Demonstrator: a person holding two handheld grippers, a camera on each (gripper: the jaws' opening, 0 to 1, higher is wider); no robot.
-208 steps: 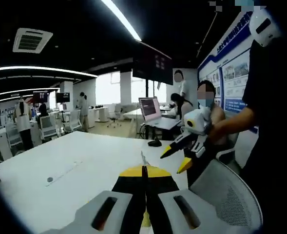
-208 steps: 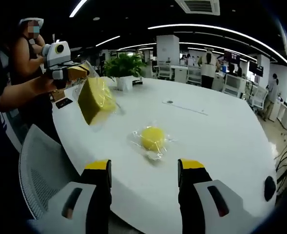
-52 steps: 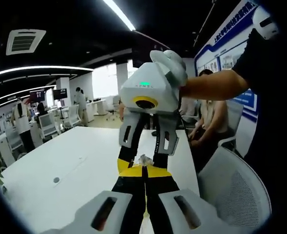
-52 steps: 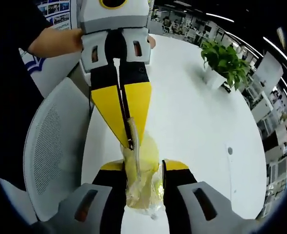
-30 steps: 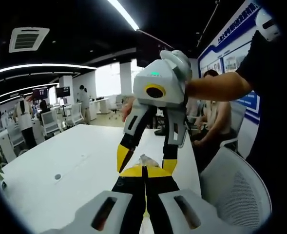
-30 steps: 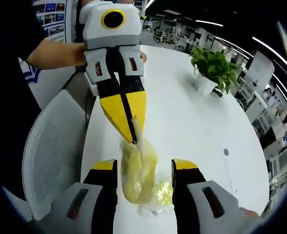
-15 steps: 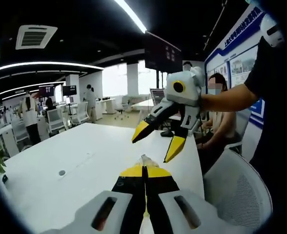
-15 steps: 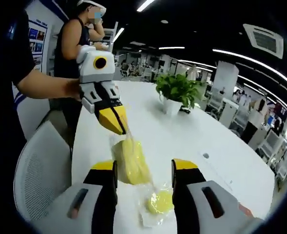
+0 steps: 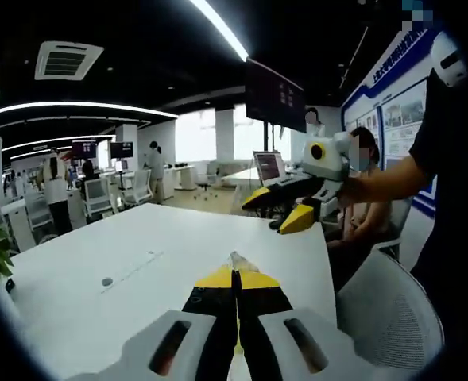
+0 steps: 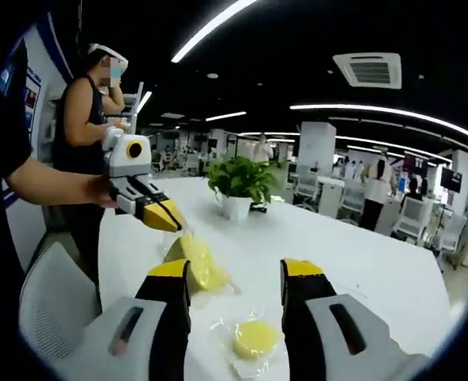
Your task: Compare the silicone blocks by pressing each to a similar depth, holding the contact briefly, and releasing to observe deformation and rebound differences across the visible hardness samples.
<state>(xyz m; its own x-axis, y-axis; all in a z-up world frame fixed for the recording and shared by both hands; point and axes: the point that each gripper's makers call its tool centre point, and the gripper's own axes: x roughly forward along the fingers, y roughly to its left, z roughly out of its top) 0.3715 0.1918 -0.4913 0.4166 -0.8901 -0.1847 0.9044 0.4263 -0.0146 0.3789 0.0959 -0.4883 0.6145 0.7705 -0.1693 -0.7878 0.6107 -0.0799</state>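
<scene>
- Bright open-plan office all round, with a broad white surface (image 10: 353,254) carrying the samples
- Left tool (image 10: 168,216) has its yellow jaws together on the plastic wrap of a yellow silicone block (image 10: 194,266), which hangs from it just above the surface; in the left gripper view its own jaws meet on a crinkle of clear film
- Right tool (image 10: 235,279) has its jaws apart and empty; in the left gripper view it shows off to the right at (image 9: 285,208), parted, well clear of the left tool's tips
- A second sample, a round yellow puck in a clear wrapper (image 10: 254,338), lies flat on the surface between the right tool's jaws and nearer the camera
- Judging the step: the hanging block looks between presses; to compare fairly, the left tool should keep it steady while the right tool closes squarely across its broad faces, slowly, to a matching depth
- The loose film may slip or swing, so the grip on the wrap is the weak point
- A potted plant (image 10: 240,184) stands farther along, a mesh chair (image 10: 55,317) sits at the near edge, and people stand behind; none blocks the work
</scene>
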